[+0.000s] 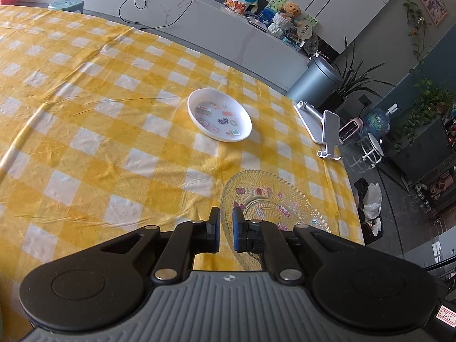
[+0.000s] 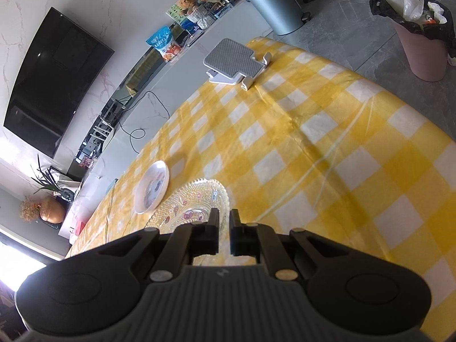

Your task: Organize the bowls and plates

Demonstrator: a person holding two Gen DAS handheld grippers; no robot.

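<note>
A clear glass plate (image 1: pixel 273 199) with a beaded rim and stickers is held by both grippers over the yellow checked tablecloth (image 1: pixel 85 99). My left gripper (image 1: pixel 226 216) is shut on its near rim. In the right wrist view the glass plate (image 2: pixel 191 205) sits just ahead of my right gripper (image 2: pixel 224 218), whose jaws are shut on its edge. A white bowl (image 1: pixel 219 115) with stickers inside rests on the cloth beyond the plate; it also shows in the right wrist view (image 2: pixel 152 186), beside the glass plate.
A white and grey phone stand (image 1: pixel 322 125) sits at the table's far right edge, also seen in the right wrist view (image 2: pixel 236 62). A grey bin (image 1: pixel 316 81) and a pink bin (image 2: pixel 424 51) stand on the floor. A low counter (image 1: pixel 199 22) runs behind the table.
</note>
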